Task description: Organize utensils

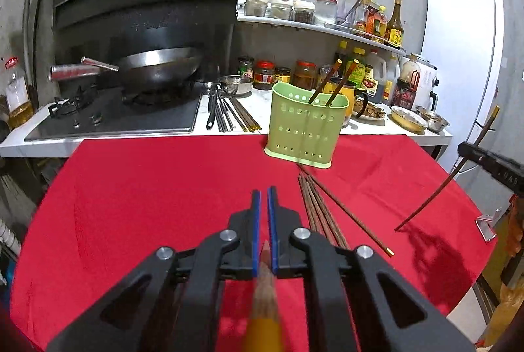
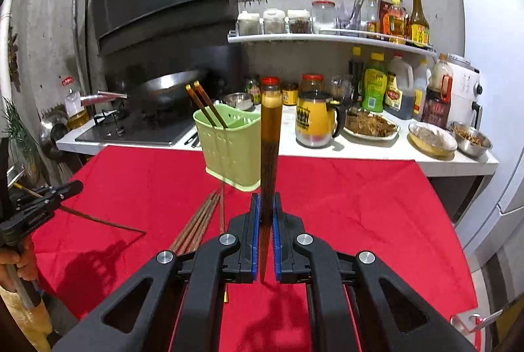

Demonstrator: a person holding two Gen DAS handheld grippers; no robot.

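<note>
The left wrist view shows the left gripper (image 1: 264,193) over a red tablecloth (image 1: 147,188), its blue pads almost together. A brown chopstick (image 1: 264,283) with a yellow end is clamped far back between them and runs toward the camera. Ahead stands a light green holder (image 1: 306,129) with rows of small holes; two dark chopsticks (image 1: 330,82) with yellow tips lean inside it. In front of the holder a bundle of brown chopsticks (image 1: 319,211) lies flat on the cloth, one single chopstick (image 1: 347,211) a little apart on its right.

In the right wrist view the right gripper (image 2: 266,203) is closed on another chopstick (image 2: 270,152) — dark brown below, amber and half clear toward its top — which stands upright between the pads. The holder is just left of it.
</note>
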